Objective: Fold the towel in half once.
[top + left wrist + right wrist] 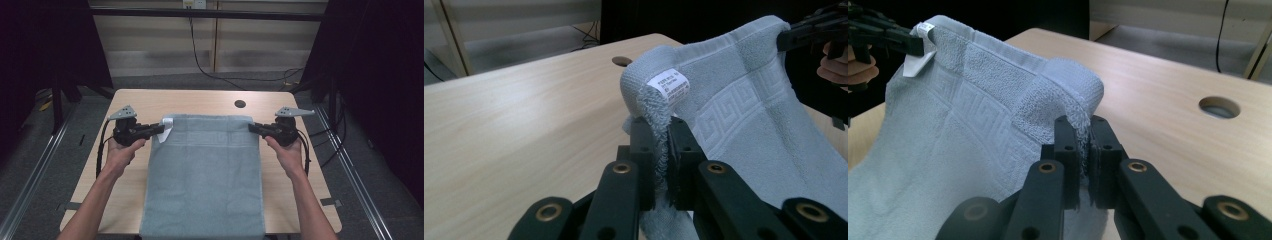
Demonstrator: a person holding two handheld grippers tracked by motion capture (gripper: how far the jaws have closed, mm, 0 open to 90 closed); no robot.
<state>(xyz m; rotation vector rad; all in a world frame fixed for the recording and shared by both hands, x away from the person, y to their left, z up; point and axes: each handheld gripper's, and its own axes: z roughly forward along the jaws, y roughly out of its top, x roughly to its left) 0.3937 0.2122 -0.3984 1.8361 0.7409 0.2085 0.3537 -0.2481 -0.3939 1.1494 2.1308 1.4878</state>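
Clearly soft and limp, the towel (205,170) sags; each hand-held gripper, left (161,129) and right (251,128), clenches a far corner.

A small white care label (670,86) sewn at the corner of the grey-blue towel (744,115) carries several lines of dark print, too small and blurred to read; no other text, brand, number or sign is legible anywhere.
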